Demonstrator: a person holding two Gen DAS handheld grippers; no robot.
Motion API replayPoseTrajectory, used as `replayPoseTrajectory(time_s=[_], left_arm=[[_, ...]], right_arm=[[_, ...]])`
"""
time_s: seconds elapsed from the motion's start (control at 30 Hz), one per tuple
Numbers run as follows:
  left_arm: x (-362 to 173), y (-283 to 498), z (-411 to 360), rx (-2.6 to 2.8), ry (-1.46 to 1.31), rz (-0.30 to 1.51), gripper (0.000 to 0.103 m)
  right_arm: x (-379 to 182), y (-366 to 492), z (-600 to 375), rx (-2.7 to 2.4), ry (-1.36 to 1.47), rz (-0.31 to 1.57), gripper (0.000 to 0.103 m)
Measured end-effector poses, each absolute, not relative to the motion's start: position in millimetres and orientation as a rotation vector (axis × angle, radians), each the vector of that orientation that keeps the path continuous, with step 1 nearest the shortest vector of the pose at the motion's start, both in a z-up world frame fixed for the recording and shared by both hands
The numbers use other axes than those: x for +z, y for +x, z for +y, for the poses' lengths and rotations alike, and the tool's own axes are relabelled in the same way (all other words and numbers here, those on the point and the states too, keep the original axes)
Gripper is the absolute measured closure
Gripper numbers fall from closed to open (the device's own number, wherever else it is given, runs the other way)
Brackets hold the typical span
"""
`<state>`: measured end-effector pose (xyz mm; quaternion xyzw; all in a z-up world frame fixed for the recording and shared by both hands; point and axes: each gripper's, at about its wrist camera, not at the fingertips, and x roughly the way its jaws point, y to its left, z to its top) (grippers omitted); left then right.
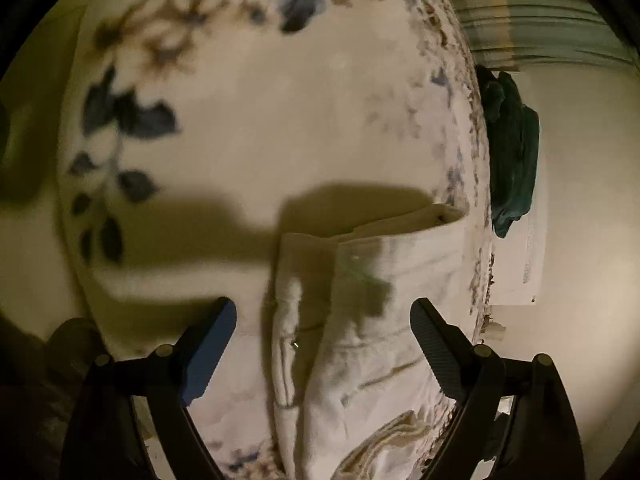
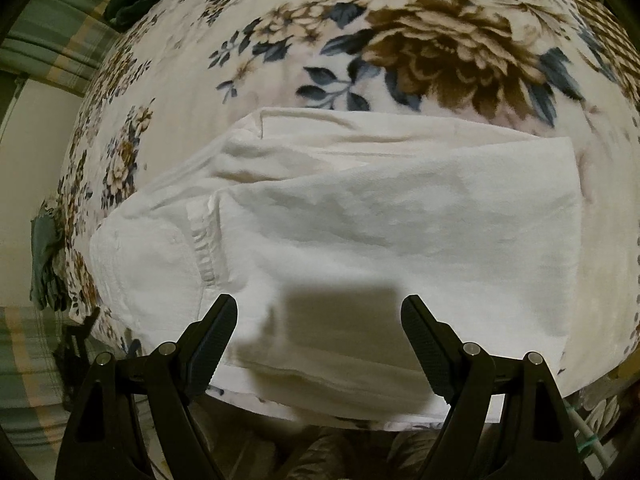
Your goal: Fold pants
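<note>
White pants lie folded into a broad rectangle on a floral blanket, with the waistband and a pocket at the left of the right wrist view. My right gripper hovers open above the near edge of the pants and holds nothing. In the left wrist view the pants run away from the camera as a folded stack near the blanket's right edge. My left gripper stands wide open just over one end of the pants, a finger on either side, pads clear of the cloth.
The floral blanket covers a raised surface whose edge falls off on the right of the left wrist view. A dark teal cloth lies beyond that edge on a pale floor. Striped green bedding shows at the left of the right wrist view.
</note>
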<state>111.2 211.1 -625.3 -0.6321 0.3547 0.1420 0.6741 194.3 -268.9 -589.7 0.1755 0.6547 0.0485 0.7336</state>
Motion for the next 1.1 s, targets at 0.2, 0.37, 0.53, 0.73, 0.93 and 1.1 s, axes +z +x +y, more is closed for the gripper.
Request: replayPoseTrajectory(time_s=[0.2, 0.37, 0.53, 0.73, 0.93, 1.1], left_arm=[[-620.7, 148.0, 207.7, 0.285, -1.332, 0.793, 0.000], [-612.6, 169.6, 208.2, 0.281, -1.290, 0.760, 0.040], [-553.2, 168.3, 188.3, 0.210, -1.137, 0.682, 0.082], [-427.9, 183.8, 82.6, -0.055, -0.794, 0.646, 0.084], [-397.6, 203.2, -80.8, -0.345, -0.526, 0.774, 0.085], [-448.5, 224.0, -186.8, -0.440, -0.410, 0.985, 0.086]], right_arm=[[-585.5, 197.4, -271.2, 0.113, 0.372, 1.432, 0.017], [-586.4, 196.7, -269.0, 0.121, 0.367, 1.429, 0.017], [-587.2, 191.6, -268.2, 0.123, 0.351, 1.416, 0.017], [-582.6, 178.0, -300.3, 0.079, 0.402, 1.400, 0.017], [-567.3, 158.9, -361.3, -0.019, 0.456, 1.366, 0.017], [-562.3, 138.5, -416.2, -0.116, 0.486, 1.340, 0.017]])
